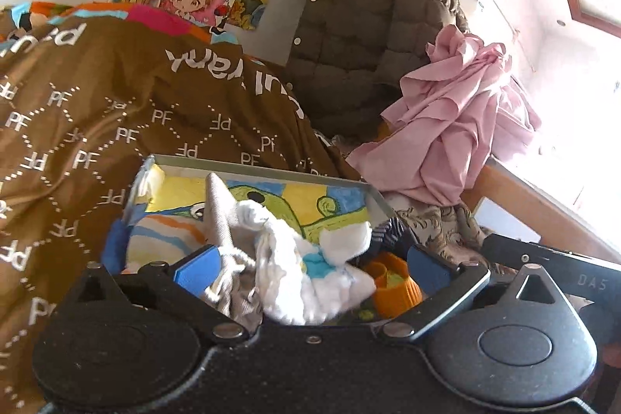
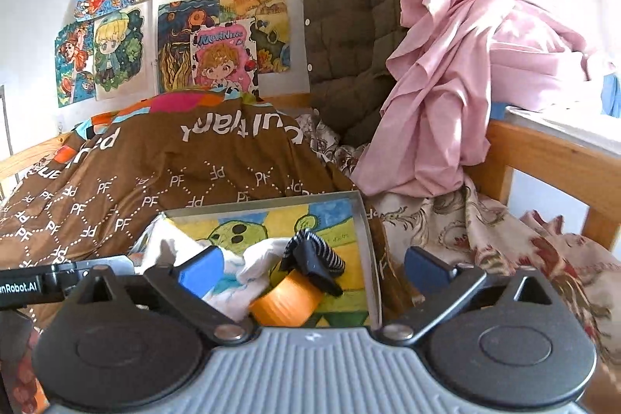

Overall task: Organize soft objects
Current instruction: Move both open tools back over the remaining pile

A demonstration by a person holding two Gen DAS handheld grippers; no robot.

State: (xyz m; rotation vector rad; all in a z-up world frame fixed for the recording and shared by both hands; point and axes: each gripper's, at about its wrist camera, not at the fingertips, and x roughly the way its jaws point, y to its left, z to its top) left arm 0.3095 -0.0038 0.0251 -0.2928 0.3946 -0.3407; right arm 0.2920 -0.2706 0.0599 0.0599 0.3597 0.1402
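Tray (image 1: 268, 170): at 12 o'clock from both grippers, holding socks.
Left gripper (image 1: 310, 272): wide open, gripping nothing, white sock (image 1: 310, 282) loose between its fingers.
Right gripper (image 2: 314, 268): wide open, empty, above striped sock (image 2: 316, 255).
Left to do: pink cloth (image 1: 454, 127) at 1 o'clock, unsorted.

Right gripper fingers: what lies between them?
In the right wrist view, an orange cup with a dark striped sock on it lies between the open right gripper fingers.

left gripper (image 1: 310, 268): black, blue pads | right gripper (image 2: 312, 268): grey ribbed body
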